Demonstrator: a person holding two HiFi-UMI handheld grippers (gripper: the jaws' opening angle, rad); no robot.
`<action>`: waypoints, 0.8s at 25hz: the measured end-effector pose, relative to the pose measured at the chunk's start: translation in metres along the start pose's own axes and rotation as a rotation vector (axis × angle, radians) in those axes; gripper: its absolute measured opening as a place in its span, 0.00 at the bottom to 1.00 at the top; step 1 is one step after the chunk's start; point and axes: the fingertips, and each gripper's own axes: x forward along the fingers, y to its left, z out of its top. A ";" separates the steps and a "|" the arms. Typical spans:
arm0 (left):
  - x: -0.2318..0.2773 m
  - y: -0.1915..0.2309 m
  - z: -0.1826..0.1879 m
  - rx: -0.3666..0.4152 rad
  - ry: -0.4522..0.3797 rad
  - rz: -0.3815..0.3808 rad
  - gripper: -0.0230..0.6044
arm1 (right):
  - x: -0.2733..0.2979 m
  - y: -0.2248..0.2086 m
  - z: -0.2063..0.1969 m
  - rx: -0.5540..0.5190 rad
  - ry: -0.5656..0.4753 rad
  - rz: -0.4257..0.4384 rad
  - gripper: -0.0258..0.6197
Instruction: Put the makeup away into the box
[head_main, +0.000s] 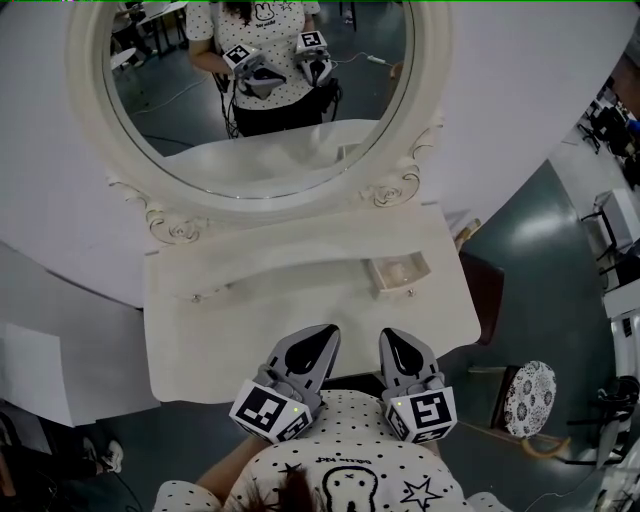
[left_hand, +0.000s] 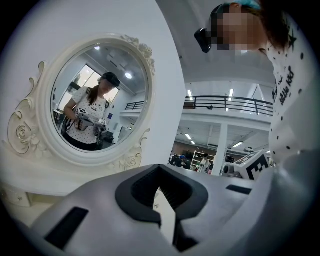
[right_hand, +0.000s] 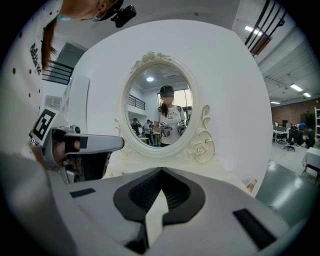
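Observation:
A small open box-like drawer (head_main: 380, 281) sits on the right part of the white dressing table (head_main: 220, 350), with a pale thing lying in it. I cannot make out any makeup items on the tabletop. My left gripper (head_main: 322, 338) and right gripper (head_main: 396, 342) are held side by side close to the person's chest, over the table's near edge, pointing at the mirror. Both are shut with nothing between the jaws, as the left gripper (left_hand: 159, 168) and right gripper (right_hand: 161, 171) show in their own views. The drawer lies ahead of the right gripper, apart from it.
A large oval mirror (head_main: 260, 100) in a carved white frame stands at the table's back and reflects the person with both grippers. A round patterned stool (head_main: 528, 398) and a dark brown piece of furniture (head_main: 486, 292) stand on the floor to the right.

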 end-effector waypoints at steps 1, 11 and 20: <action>0.000 -0.001 0.000 -0.001 0.001 -0.002 0.03 | -0.001 0.000 0.000 0.002 0.001 -0.002 0.05; -0.003 -0.002 -0.001 -0.001 0.004 -0.007 0.03 | -0.003 0.004 -0.002 0.017 0.012 -0.004 0.05; -0.005 0.002 0.001 0.000 -0.003 0.003 0.03 | 0.001 0.007 -0.002 0.001 0.021 0.006 0.05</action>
